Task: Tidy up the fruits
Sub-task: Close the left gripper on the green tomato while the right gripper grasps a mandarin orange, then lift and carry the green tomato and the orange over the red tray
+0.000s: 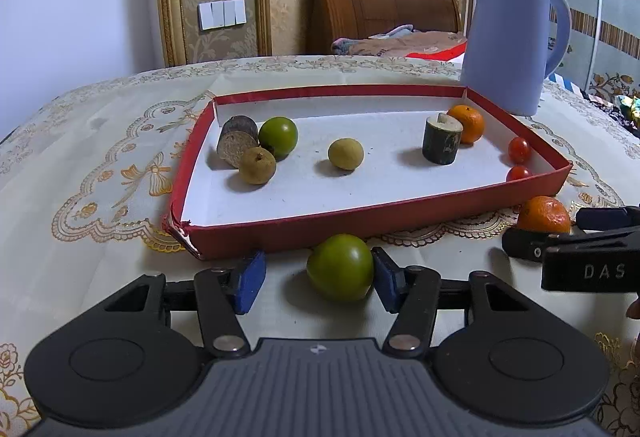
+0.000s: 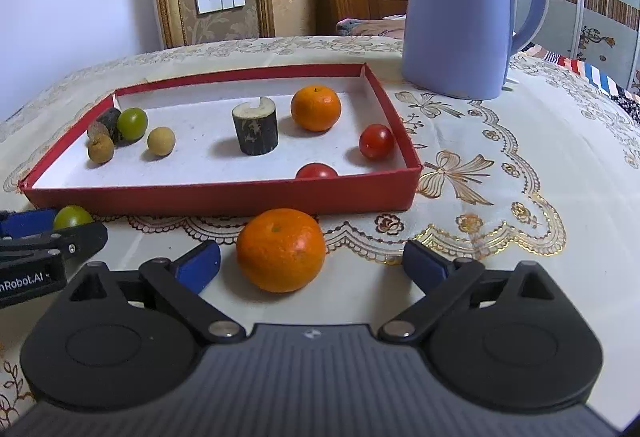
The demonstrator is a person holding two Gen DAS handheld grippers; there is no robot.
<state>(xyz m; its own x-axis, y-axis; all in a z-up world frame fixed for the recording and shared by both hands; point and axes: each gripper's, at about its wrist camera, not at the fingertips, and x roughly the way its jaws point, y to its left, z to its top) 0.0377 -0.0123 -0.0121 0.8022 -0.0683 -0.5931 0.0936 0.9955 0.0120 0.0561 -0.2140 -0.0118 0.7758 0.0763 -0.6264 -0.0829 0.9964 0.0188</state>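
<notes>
A lavender kettle (image 2: 456,9) stands on the embroidered tablecloth (image 2: 520,157); wooden headboard (image 1: 376,1) behind.

A table under an embroidered cream tablecloth (image 2: 500,165) is carrying a red tray (image 2: 224,195), blue kettle (image 2: 456,9), orange (image 2: 280,250) and green fruit (image 1: 340,267).

My left claw (image 1: 316,279) brackets a green fruit (image 1: 340,268) on the tabletop (image 1: 80,237); only the right pad (image 1: 385,277) touches it, before the red tray (image 1: 320,225).
</notes>
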